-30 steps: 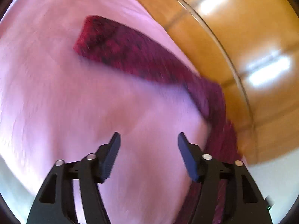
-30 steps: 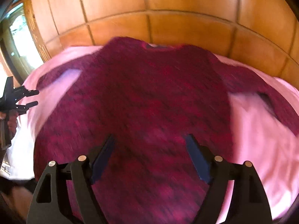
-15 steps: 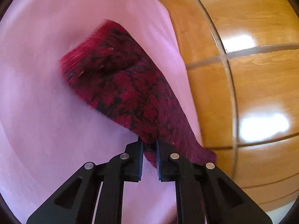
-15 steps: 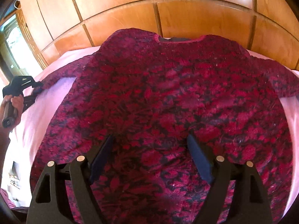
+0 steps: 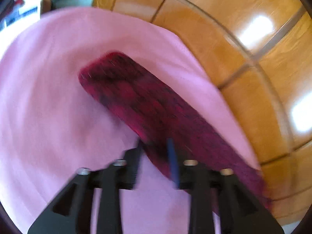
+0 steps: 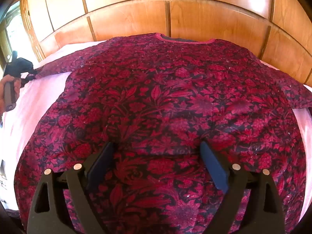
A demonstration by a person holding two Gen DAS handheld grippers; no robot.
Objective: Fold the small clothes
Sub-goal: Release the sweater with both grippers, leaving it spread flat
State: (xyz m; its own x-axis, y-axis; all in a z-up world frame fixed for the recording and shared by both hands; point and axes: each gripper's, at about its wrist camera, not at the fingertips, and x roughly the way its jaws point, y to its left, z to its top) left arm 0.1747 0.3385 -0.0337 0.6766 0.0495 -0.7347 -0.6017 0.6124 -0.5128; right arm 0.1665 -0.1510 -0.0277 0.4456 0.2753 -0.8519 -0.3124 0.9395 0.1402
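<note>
Pink sheet point(image 6: 39, 101) bears red floral top point(image 6: 165, 107), spread flat.

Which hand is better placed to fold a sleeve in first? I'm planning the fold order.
Left, probably. Its tool sits at the sleeve, with cloth between the slightly parted fingers. The right tool hangs open over the middle of the top, away from either sleeve.

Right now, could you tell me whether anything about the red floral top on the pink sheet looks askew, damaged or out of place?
Nothing stands out. The dark red floral-patterned top lies spread flat on the pink bed sheet, neckline toward the wooden headboard, with no visible tears or stains. Only a shallow crease crosses the fabric between the fingers of the open right gripper.
</note>
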